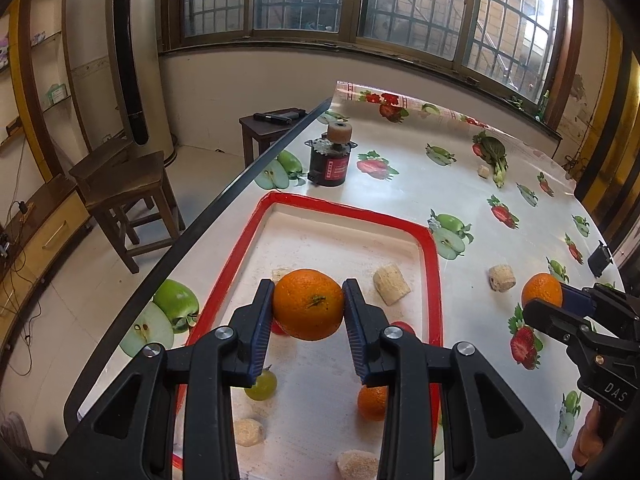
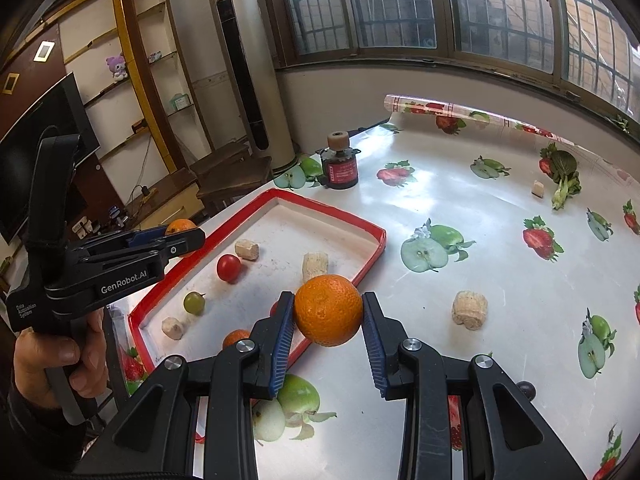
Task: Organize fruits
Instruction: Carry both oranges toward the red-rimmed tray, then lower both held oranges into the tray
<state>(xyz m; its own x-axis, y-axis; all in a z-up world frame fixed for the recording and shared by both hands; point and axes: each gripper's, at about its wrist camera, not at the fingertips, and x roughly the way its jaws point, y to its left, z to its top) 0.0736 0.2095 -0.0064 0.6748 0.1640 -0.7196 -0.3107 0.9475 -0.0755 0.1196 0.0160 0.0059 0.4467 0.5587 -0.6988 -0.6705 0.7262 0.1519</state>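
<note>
My left gripper [image 1: 308,308] is shut on an orange [image 1: 308,304] and holds it above the red-rimmed tray [image 1: 344,210]. In the right wrist view the left gripper [image 2: 188,236] shows over the tray's left rim with that orange [image 2: 181,225]. My right gripper [image 2: 328,314] is shut on a second orange [image 2: 329,310], held above the tray's [image 2: 332,206] near right corner; it shows at the right in the left wrist view [image 1: 542,290]. In the tray lie a small orange [image 2: 236,337], a red tomato [image 2: 229,267], a green grape [image 2: 194,303] and beige chunks [image 2: 316,265].
A black motor with a cork wheel [image 2: 340,164] stands beyond the tray. Beige chunks [image 2: 470,310] [image 2: 538,189] and a leafy green vegetable [image 2: 564,178] lie on the fruit-print tablecloth. A dark grape [image 2: 526,390] lies near my right fingers. The table's left edge [image 1: 192,232] drops toward wooden stools.
</note>
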